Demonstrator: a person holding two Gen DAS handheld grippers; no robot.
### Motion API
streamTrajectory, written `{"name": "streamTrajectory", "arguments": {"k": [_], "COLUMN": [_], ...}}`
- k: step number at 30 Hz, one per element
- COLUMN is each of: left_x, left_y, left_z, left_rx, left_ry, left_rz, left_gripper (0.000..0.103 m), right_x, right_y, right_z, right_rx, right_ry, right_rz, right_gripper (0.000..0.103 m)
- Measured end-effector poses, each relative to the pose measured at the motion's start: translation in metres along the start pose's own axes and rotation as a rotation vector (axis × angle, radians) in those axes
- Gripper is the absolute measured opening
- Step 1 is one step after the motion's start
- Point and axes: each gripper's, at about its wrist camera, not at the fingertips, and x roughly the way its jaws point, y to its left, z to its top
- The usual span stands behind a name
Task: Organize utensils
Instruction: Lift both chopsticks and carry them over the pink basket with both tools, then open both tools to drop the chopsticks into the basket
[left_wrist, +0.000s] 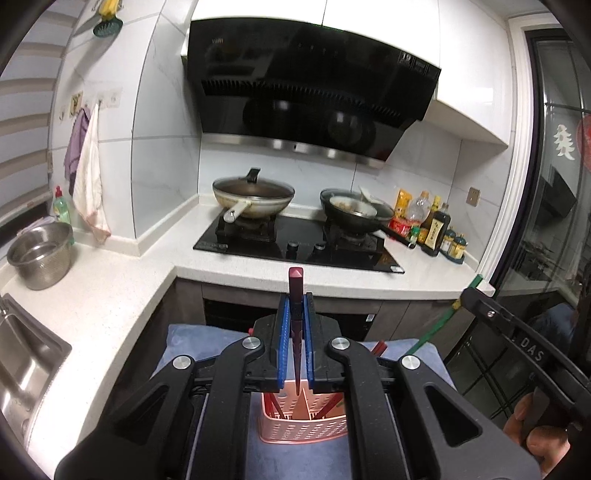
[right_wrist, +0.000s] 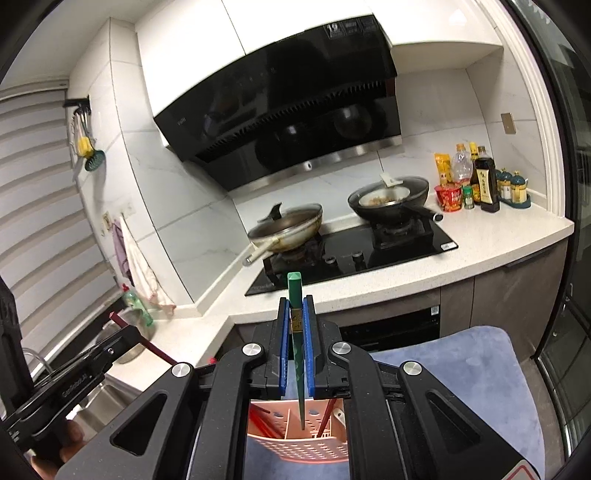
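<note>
A: Start at the left edge; what is there?

B: A steel sink (left_wrist: 26, 354) at the counter's (left_wrist: 110, 295) corner, a steel pot (left_wrist: 40, 254) behind it on the counter, a green bottle (left_wrist: 61, 206) and hanging cloths (left_wrist: 88, 173) by the wall; well apart from the work.

A: And the left gripper (left_wrist: 295, 332)?

B: Its blue pads (left_wrist: 282, 332) are pressed tight on a dark red chopstick (left_wrist: 295, 317); the stick stands nearly upright, blunt end up, its tip down inside the pink basket (left_wrist: 303, 428); the basket sits on a blue cloth (left_wrist: 184, 339), with red chopsticks (left_wrist: 275, 406) already leaning in its compartments; a divider runs just beside the tip; which compartment it enters I cannot tell.

A: Room to move?

B: Open air above the basket; the counter edge and dark cabinets lie beyond; the two grippers are close side by side.

A: The right gripper (right_wrist: 295, 339)?

B: Closed on a green chopstick (right_wrist: 297, 343), also near upright, its tip inside the basket (right_wrist: 295, 446) between red sticks (right_wrist: 260, 421); the blue cloth (right_wrist: 480, 369) spreads to the right.

A: Farther right?

B: A black hob (right_wrist: 351, 254) with a lidded pan (right_wrist: 286, 229) and a wok (right_wrist: 389, 201); bottles (right_wrist: 484, 184) near the wall; a glass door (right_wrist: 569, 332) at the far edge.
</note>
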Motion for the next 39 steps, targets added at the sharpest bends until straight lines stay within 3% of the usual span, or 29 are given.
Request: {"name": "streamTrajectory", "arguments": {"k": [10, 22, 24, 26, 28, 35, 39], "left_x": [0.038, 0.052, 0.05, 0.048, 0.044, 0.034, 0.023], "left_y": [0.012, 0.019, 0.019, 0.018, 0.018, 0.016, 0.015], "left_z": [-0.031, -0.051, -0.052, -0.052, -0.053, -0.06, -0.066], "left_rx": [-0.023, -0.054, -0.058, -0.06, -0.061, -0.062, -0.055], "left_ry": [0.096, 0.142, 0.132, 0.132, 0.123, 0.135, 0.137], "left_rz": [0.018, 0.028, 0.036, 0.044, 0.06, 0.07, 0.075], "left_gripper": [0.007, 0.007, 0.014, 0.032, 0.039, 0.042, 0.048], "right_x": [0.053, 0.075, 0.074, 0.072, 0.069, 0.049, 0.032], "right_y": [-0.01, -0.017, -0.019, -0.02, -0.02, -0.017, -0.014], "right_z": [-0.047, -0.073, -0.074, -0.075, -0.077, -0.079, -0.084], "right_rx": [-0.001, -0.007, -0.005, -0.003, -0.005, -0.019, -0.025], "right_ry": [0.143, 0.224, 0.223, 0.231, 0.232, 0.227, 0.223], "right_rz": [-0.02, -0.061, -0.07, -0.072, -0.076, -0.08, -0.073], "right_gripper": [0.007, 0.008, 0.012, 0.012, 0.012, 0.014, 0.02]}}
